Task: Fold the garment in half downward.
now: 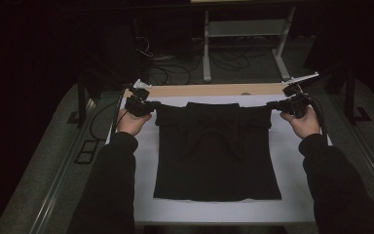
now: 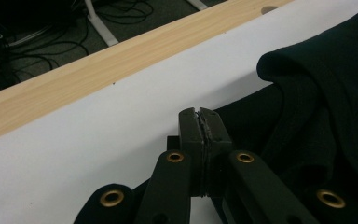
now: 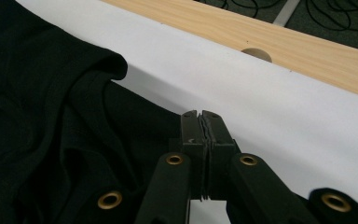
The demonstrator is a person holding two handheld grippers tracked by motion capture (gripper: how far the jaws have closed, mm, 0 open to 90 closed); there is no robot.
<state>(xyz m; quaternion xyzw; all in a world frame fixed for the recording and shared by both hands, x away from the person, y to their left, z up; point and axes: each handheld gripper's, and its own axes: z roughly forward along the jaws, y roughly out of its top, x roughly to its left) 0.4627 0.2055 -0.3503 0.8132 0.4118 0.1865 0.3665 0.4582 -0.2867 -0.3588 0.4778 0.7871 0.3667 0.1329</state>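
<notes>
Shirt (image 1: 216, 156) folding looks maybe halfway to us: we've got the black shirt lying flat on the white table cover (image 1: 292, 195), sleeves apparently tucked in, body not yet folded up. Left gripper (image 1: 152, 105) and right gripper (image 1: 272, 104) sit at the shirt's two far corners, jaws pressed together. We guess each is pinching a bit of fabric, but black cloth against black jaws makes it really hard to confirm, even in the gripper views. Room behind the wooden table edge (image 1: 209, 89) is too dark to read, just cables and a stand.
</notes>
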